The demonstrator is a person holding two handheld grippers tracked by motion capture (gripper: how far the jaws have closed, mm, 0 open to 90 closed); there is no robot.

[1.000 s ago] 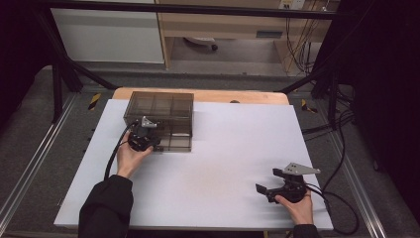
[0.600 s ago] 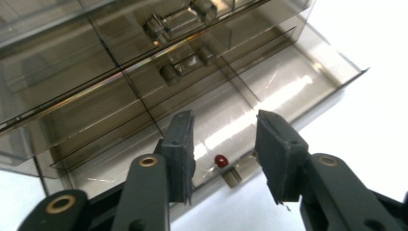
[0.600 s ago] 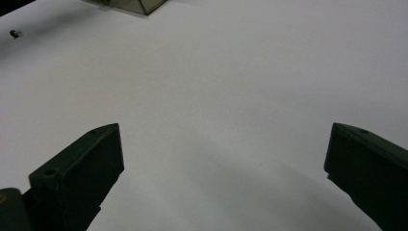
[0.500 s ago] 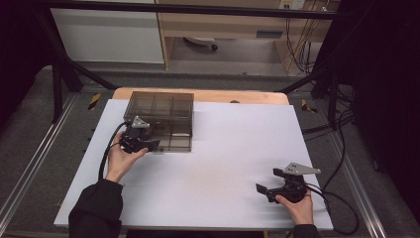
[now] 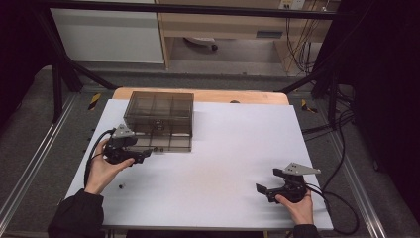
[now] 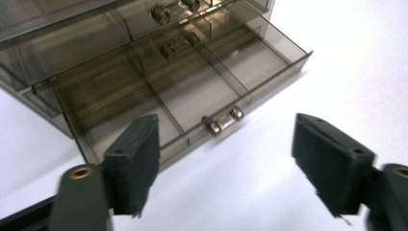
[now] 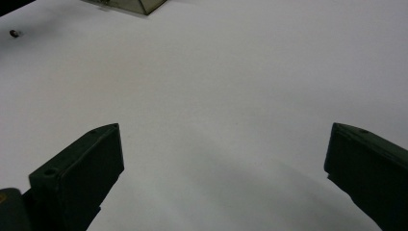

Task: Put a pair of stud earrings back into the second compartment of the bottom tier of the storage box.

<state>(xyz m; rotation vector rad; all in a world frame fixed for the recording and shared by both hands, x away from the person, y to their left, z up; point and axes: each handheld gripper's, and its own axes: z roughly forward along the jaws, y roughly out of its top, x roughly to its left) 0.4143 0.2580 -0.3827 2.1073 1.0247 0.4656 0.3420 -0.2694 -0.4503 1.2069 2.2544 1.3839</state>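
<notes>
The left gripper (image 6: 226,163), jaws just spreading, released, is backing off the drawer's knob (image 6: 224,120); keep clear. The right gripper (image 5: 270,190) is resting agape at lower right.

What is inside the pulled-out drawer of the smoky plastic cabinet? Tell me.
The open drawer shows divided compartments; the ones in sight look empty, the table showing through the bottom. Its back end lies under the cabinet, so anything there is hidden. The left gripper holds nothing.
</notes>
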